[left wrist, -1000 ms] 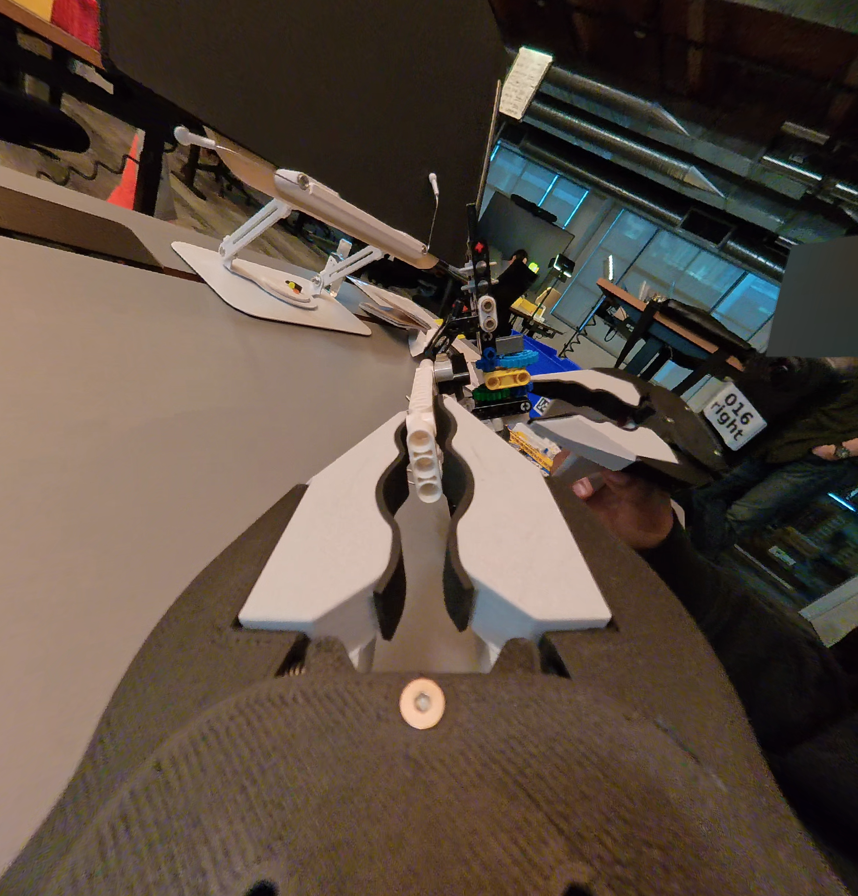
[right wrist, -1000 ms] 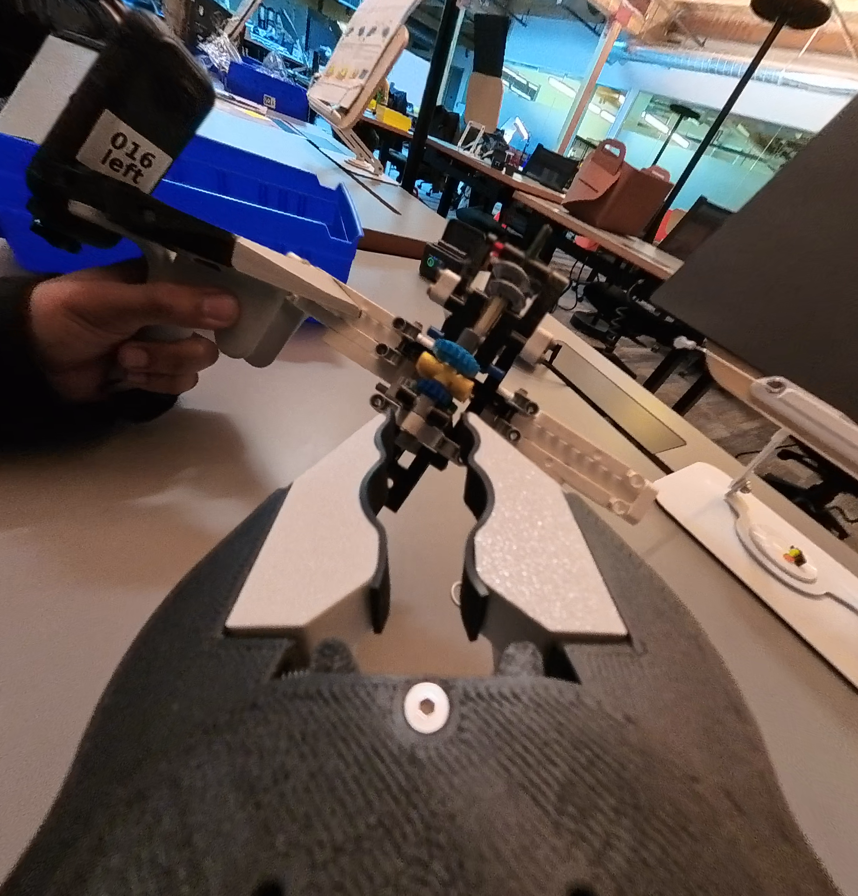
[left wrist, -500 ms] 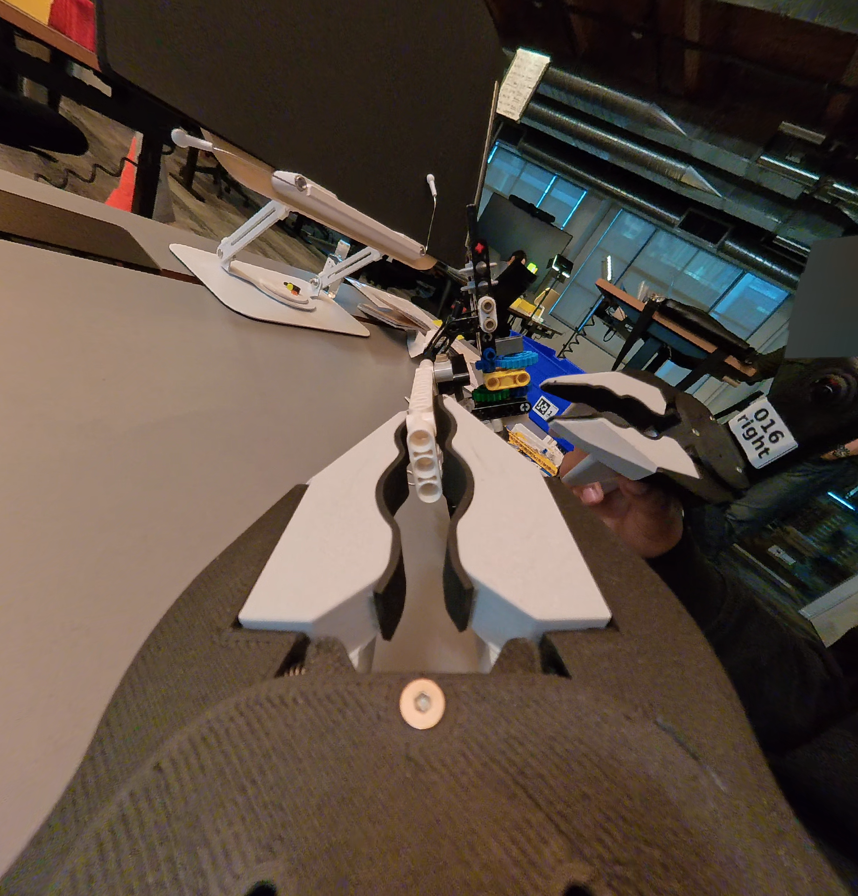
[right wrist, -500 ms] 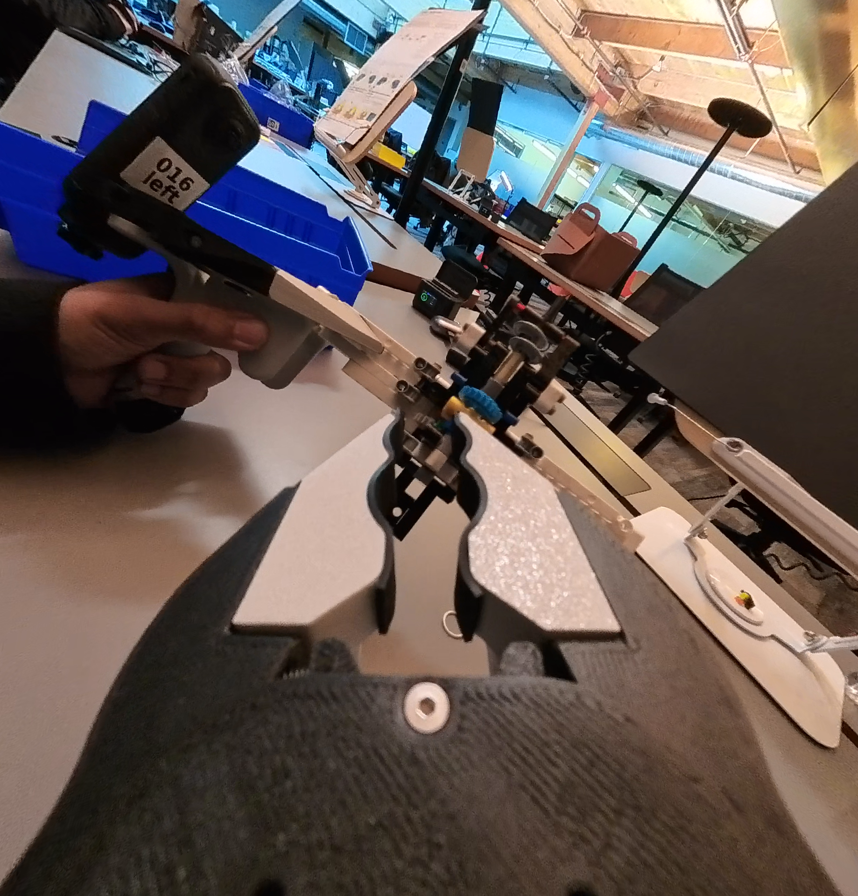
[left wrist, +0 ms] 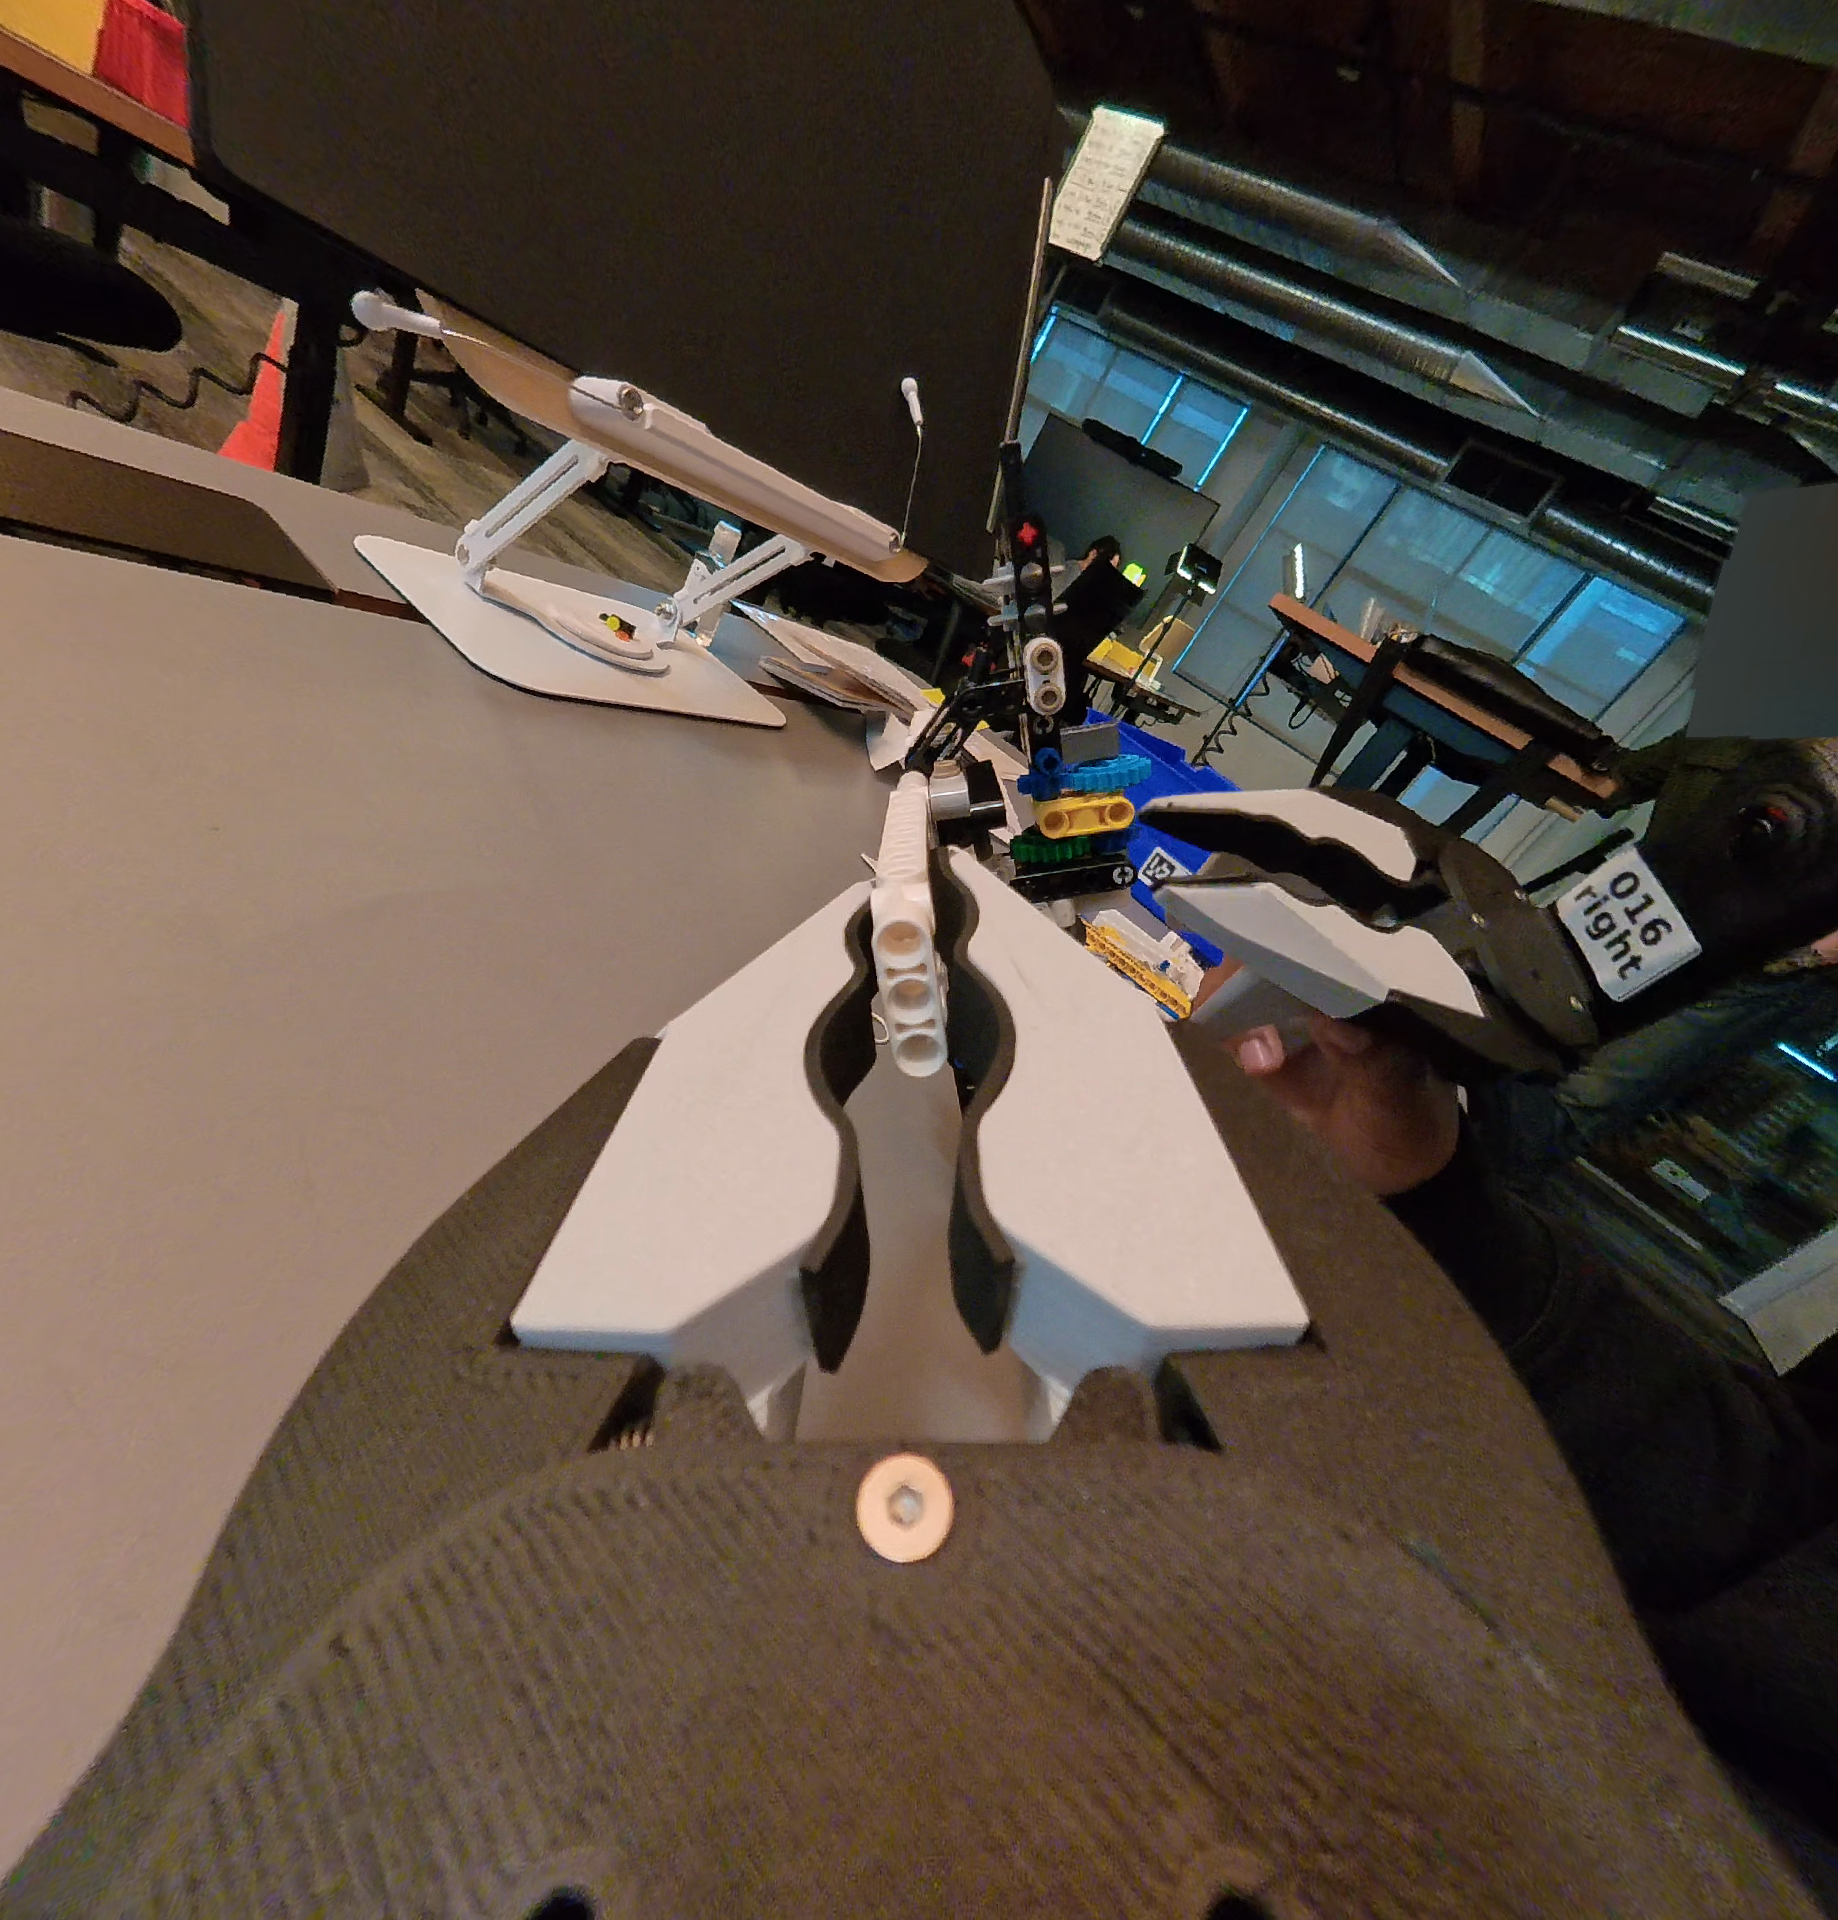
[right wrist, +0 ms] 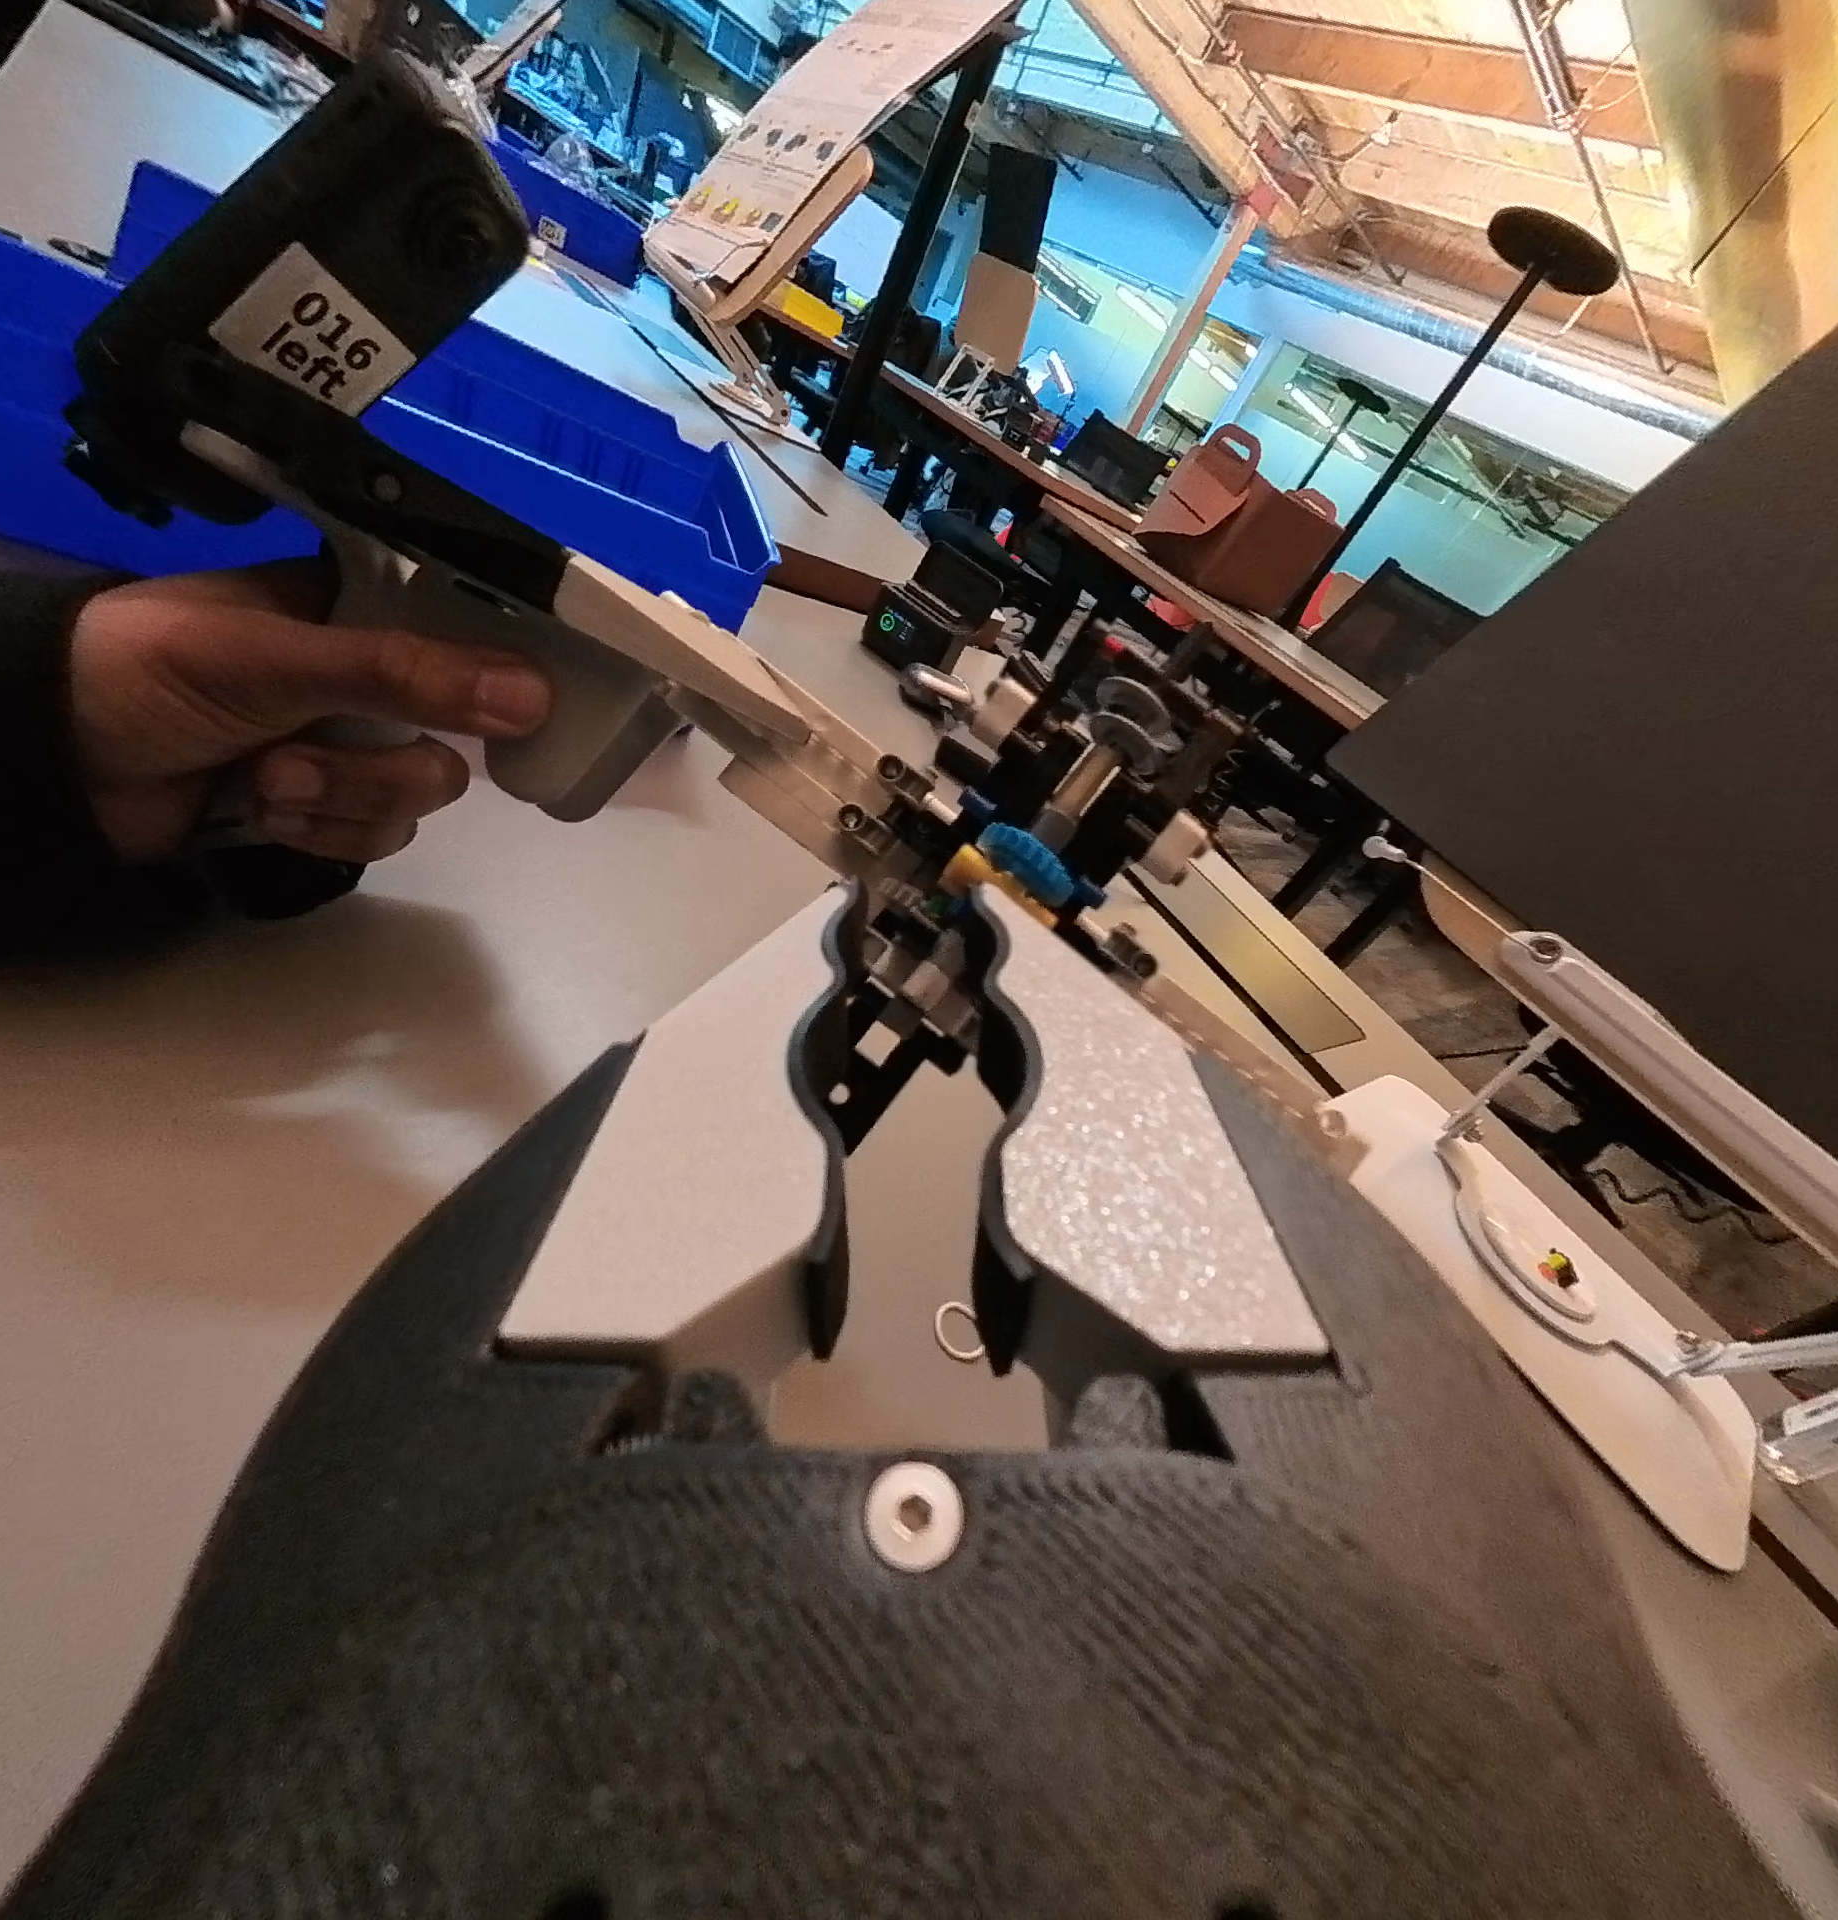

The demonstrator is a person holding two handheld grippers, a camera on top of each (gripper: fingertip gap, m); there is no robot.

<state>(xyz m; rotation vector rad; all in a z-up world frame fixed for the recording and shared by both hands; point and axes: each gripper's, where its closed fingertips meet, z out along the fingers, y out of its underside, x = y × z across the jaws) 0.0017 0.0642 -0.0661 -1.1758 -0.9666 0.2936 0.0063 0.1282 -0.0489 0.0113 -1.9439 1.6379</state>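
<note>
A grey tabletop (left wrist: pixel 271 935) in an open workshop, a blue plastic bin (right wrist: pixel 541 468) at the upper left of the right wrist view. Centre frame, the left gripper (left wrist: pixel 910 914) pinches a long white holed building-toy beam (left wrist: pixel 907 966), pads tight on both sides, lifting the attached black-framed toy gear assembly (left wrist: pixel 1071 821). The right gripper (right wrist: pixel 915 935) is clamped on that assembly's black and grey lower end (right wrist: pixel 920 987), a blue gear (right wrist: pixel 1029 868) just beyond its tips.
</note>
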